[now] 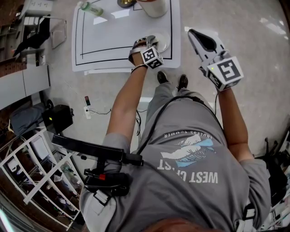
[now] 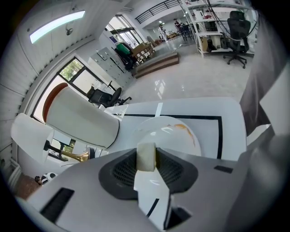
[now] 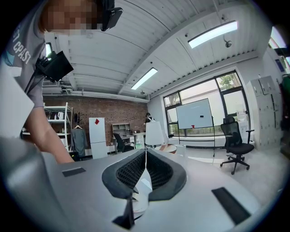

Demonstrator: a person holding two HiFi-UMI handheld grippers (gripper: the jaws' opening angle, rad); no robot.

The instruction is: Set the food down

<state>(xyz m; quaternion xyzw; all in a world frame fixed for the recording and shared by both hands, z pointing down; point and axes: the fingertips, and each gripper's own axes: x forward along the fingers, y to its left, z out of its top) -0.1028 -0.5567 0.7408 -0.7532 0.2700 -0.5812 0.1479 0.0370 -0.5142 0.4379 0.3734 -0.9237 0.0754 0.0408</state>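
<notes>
A small pale cream piece of food (image 2: 146,157) is pinched between the dark pads of my left gripper (image 2: 147,159), which is shut on it. Right beneath and ahead of it is a white plate (image 2: 174,131) with an orange smear on its rim. In the head view the left gripper (image 1: 147,42) hovers over that plate (image 1: 163,43) at the near right corner of the white table (image 1: 90,50). Off the table's right side, my right gripper (image 1: 194,33) is raised in the air; its jaws (image 3: 144,174) are shut with nothing between them.
A large white cylinder (image 2: 81,120) lies on the table left of the plate, with a brass object (image 2: 78,157) beside it. A green bottle (image 1: 91,8) lies at the table's far left. The table has a black border line (image 1: 122,49). Shelving (image 1: 31,181) stands behind the person.
</notes>
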